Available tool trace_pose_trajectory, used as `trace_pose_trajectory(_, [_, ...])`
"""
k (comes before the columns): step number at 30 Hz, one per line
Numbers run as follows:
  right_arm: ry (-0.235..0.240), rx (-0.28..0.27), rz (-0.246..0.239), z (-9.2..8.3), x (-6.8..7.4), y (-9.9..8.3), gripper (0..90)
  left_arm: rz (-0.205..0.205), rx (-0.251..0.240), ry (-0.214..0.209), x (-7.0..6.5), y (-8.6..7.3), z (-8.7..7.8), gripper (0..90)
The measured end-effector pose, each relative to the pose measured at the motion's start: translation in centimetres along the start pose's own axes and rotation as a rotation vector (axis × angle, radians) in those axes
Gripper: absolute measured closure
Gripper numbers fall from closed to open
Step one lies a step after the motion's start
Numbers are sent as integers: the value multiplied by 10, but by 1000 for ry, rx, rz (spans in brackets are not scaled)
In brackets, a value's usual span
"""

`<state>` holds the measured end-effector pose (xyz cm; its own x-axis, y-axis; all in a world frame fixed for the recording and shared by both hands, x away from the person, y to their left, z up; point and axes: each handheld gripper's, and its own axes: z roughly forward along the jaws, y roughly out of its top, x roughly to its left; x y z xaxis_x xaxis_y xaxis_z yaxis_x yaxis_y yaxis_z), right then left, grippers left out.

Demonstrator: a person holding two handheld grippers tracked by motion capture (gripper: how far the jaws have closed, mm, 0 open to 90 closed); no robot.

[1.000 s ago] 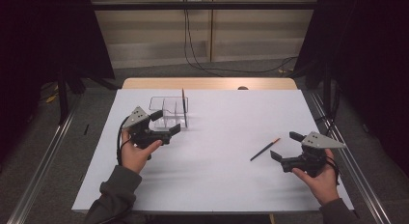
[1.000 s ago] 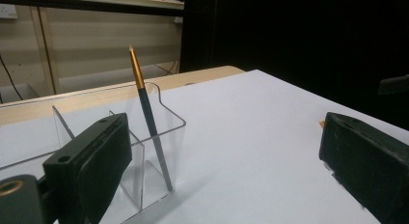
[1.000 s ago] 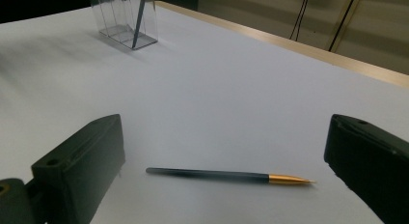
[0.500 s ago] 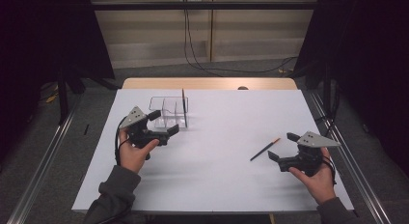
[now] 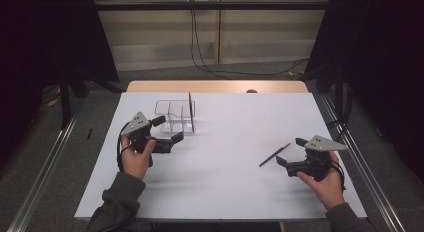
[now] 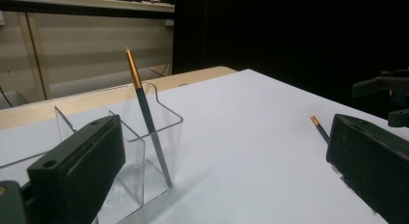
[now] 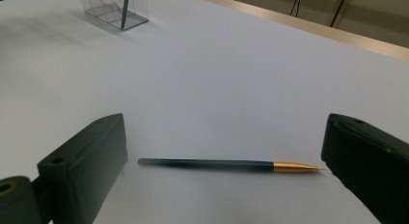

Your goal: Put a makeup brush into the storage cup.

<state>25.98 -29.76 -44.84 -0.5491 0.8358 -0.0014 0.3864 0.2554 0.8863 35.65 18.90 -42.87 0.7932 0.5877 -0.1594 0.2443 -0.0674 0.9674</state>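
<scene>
Your right gripper (image 5: pixel 289 152) sits near the table's (image 5: pixel 235 122) right edge with its fingers (image 7: pixel 82 161) spread wide and empty — the loose pen (image 7: pixel 226 164) lies flat on the table between them, untouched. Your left gripper (image 5: pixel 169 129) is wide open too, holding nothing, just beside the clear holder (image 6: pixel 140 137) toward the far-left corner, where a second pen (image 6: pixel 147 115) leans in the end compartment.

Pen (image 7: pixel 226 164) between right claw (image 7: pixel 226 156) jaws
</scene>
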Motion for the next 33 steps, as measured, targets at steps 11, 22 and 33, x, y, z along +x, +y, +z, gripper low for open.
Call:
trace_pose_trajectory(11, [-10, 5, 11, 7, -4, 1, 18, 23, 15, -15, -3, -1, 1, 0])
trace_pose_trajectory(22, [-24, 29, 24, 12, -12, 1, 18, 22, 19, -14, -6, -2, 3, 4])
trace_pose_trajectory(33, [-37, 45, 34, 17, -20, 4, 19, 32, 26, -16, -6, -2, 3, 6])
